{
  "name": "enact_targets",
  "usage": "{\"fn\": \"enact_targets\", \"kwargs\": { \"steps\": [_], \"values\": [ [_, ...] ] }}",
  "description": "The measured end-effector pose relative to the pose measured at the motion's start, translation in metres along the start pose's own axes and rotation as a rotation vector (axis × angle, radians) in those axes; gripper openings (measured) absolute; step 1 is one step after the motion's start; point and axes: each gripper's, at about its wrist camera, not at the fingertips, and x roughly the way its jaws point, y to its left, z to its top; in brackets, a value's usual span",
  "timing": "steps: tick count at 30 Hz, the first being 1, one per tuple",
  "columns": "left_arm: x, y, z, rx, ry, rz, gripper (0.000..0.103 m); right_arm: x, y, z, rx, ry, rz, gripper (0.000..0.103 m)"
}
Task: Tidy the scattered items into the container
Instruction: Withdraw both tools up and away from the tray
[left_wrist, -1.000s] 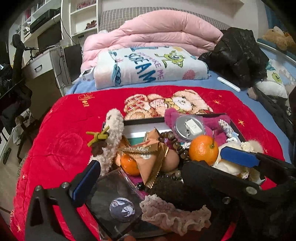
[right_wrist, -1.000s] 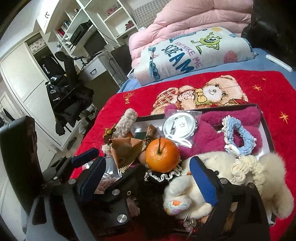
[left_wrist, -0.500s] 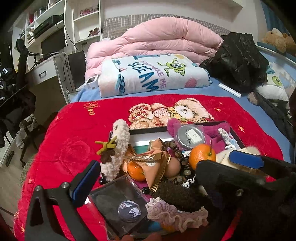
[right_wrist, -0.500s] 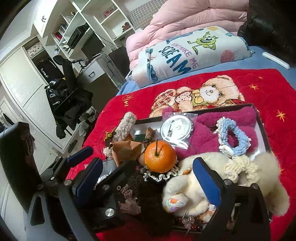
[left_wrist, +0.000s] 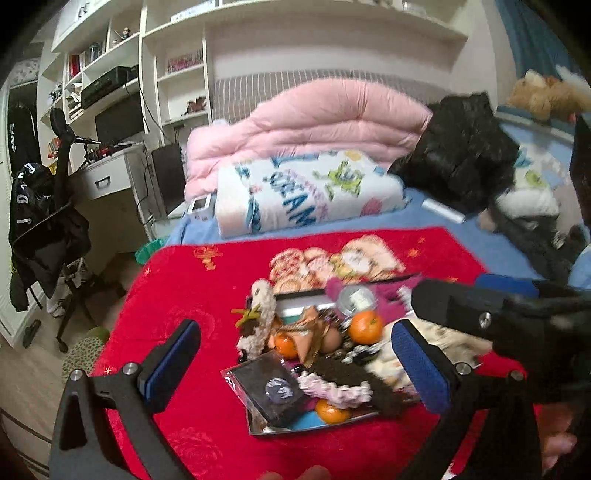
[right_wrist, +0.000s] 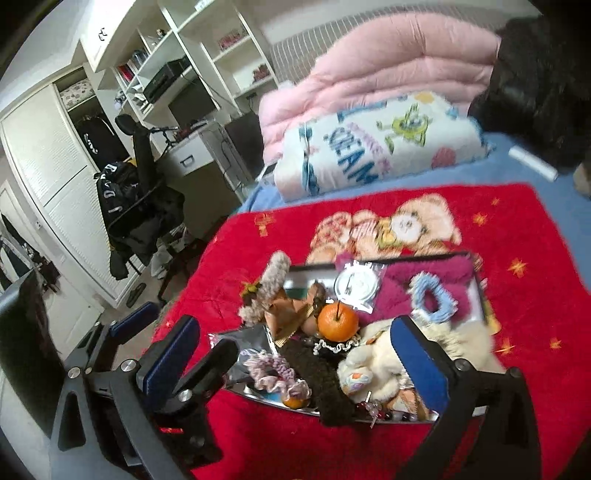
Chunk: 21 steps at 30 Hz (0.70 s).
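Low in the middle of both views, one tray (right_wrist: 478, 291) sits on the red blanket (right_wrist: 532, 295), full of stuff. I count three oranges: one big orange (right_wrist: 338, 322) in the middle and two small ones. One white plush toy (right_wrist: 373, 363) lies at the lower right of the tray. Both claws point down at it. The left claw (left_wrist: 295, 365) is wide open and holds nothing. The right claw (right_wrist: 295, 362) is wide open and holds nothing. Red blanket shows bare all around the tray.
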Motion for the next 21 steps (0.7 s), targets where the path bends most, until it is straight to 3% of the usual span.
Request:
{"fn": "enact_targets", "kwargs": {
  "steps": [7, 11, 13, 17, 21],
  "values": [
    [-0.064, -0.006, 0.03, -0.049, -0.041, -0.078, 0.103, -0.09, 0.027, 0.002, -0.09, -0.081, -0.072, 0.103],
    [-0.11, -0.011, 0.031, -0.046, -0.104, -0.087, 0.103, -0.144, 0.043, 0.0, -0.146, -0.147, -0.144, 0.103],
    [-0.128, -0.011, 0.029, -0.037, -0.099, -0.092, 0.103, -0.164, 0.05, -0.002, -0.169, -0.181, -0.169, 0.103],
    [-0.157, -0.013, 0.028, -0.019, -0.072, -0.025, 0.103, -0.197, 0.065, -0.01, -0.19, -0.23, -0.187, 0.103],
    [-0.189, -0.016, 0.015, -0.014, -0.147, 0.036, 0.103, -0.213, 0.076, -0.025, -0.205, -0.299, -0.247, 0.103]
  ]
}}
